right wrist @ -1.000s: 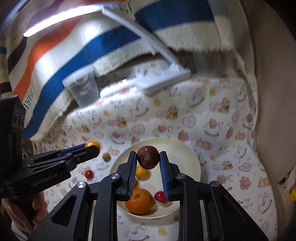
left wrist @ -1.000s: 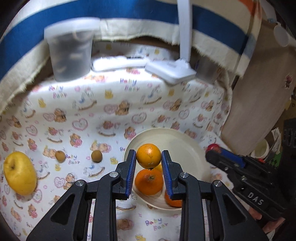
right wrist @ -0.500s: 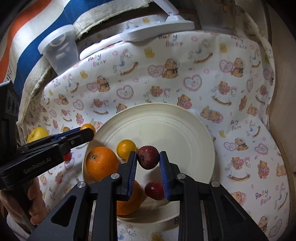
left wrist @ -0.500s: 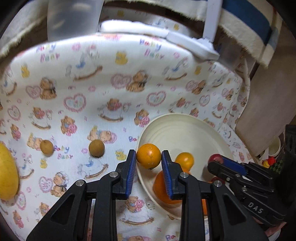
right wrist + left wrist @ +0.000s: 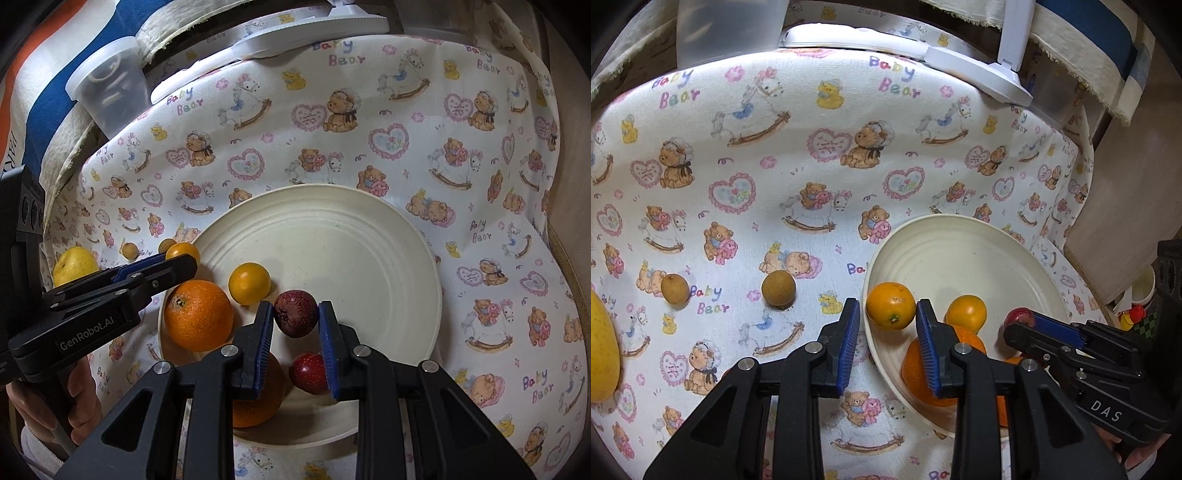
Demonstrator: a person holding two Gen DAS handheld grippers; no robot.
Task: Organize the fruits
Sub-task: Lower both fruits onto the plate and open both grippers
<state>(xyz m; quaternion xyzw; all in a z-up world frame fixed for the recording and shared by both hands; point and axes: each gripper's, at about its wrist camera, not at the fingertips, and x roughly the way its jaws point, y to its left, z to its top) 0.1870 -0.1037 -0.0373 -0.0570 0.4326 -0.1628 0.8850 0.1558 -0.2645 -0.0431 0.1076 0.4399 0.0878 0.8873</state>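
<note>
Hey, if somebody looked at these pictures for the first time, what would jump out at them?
Probably the cream plate on the teddy-bear cloth, already holding bright oranges and a red fruit. Right over it, the right tool grips a dark red fruit, while the left tool, its jaws opening, has a small orange between its pads at the plate's near-left rim.

Plastic tub (image 5: 107,88), white lamp base (image 5: 979,75)

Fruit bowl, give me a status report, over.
Left gripper opening around small orange at bowl rim. Right gripper shut on dark red fruit over bowl. Nothing blocking; oranges and a red fruit already inside.
</note>
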